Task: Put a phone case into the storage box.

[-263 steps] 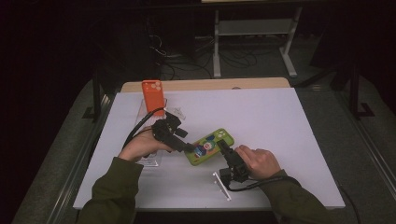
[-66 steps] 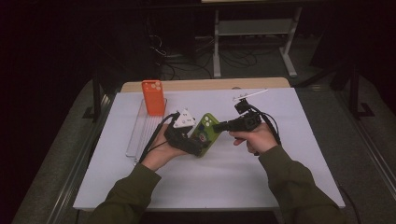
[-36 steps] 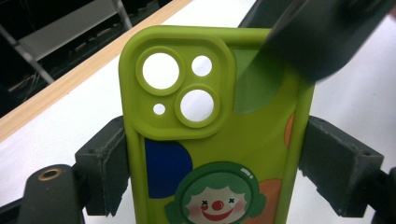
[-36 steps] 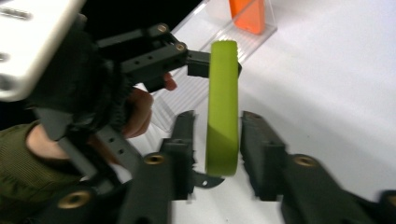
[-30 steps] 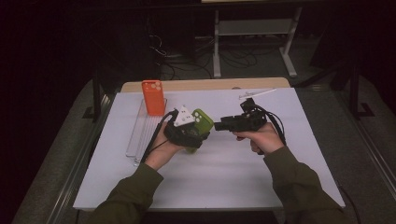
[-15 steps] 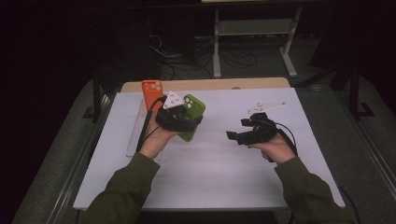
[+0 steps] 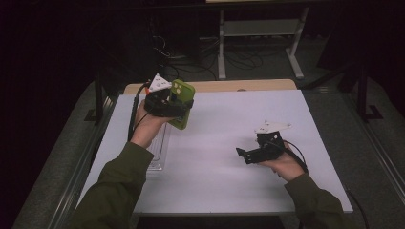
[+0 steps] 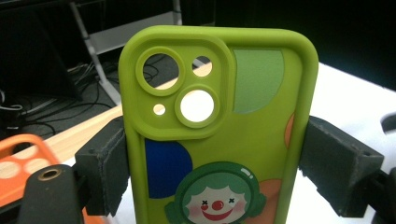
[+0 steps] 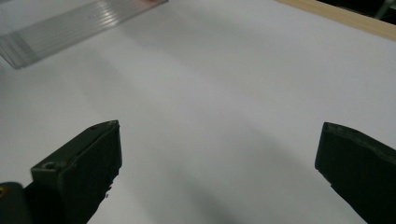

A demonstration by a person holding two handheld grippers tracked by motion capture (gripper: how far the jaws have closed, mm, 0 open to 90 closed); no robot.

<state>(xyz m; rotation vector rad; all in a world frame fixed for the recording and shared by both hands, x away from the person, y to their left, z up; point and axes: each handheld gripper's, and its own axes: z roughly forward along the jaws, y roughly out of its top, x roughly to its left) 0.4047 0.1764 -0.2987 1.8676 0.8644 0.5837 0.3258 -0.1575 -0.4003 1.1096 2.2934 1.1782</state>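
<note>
The left hand-held gripper (image 7: 177,104) grips a green phone case (image 7: 181,103) by its two long edges, its jaws part closed and the pads pressed flat against the sides. In the left gripper view the green phone case (image 8: 219,135) stands upright between the pads, its back to the camera: a raised camera block with round cut-outs at 11 o'clock, a pale green patch at 1 o'clock, a blue patch at 8 o'clock and a cartoon clown face with green hair at 6 o'clock. In the high view the case is lifted clear of the desk (image 7: 229,143), at about 10 o'clock of the white surface, near its far edge.

An orange phone case (image 8: 21,161) shows at the lower left of the left gripper view, behind the left pad. A clear ribbed tray (image 7: 159,148) lies on the desk below the left hand (image 7: 149,125), along the left side.

The right hand-held gripper (image 7: 241,153) sits low over the desk at about 4 o'clock, well apart from the green case, pointing toward 9 o'clock. Its jaws have just been opening and now stand wide apart with nothing between them; the right gripper view shows bare white desk between the two black pads (image 9: 81,163), with the tray (image 9: 70,23) at 11 o'clock.
</note>
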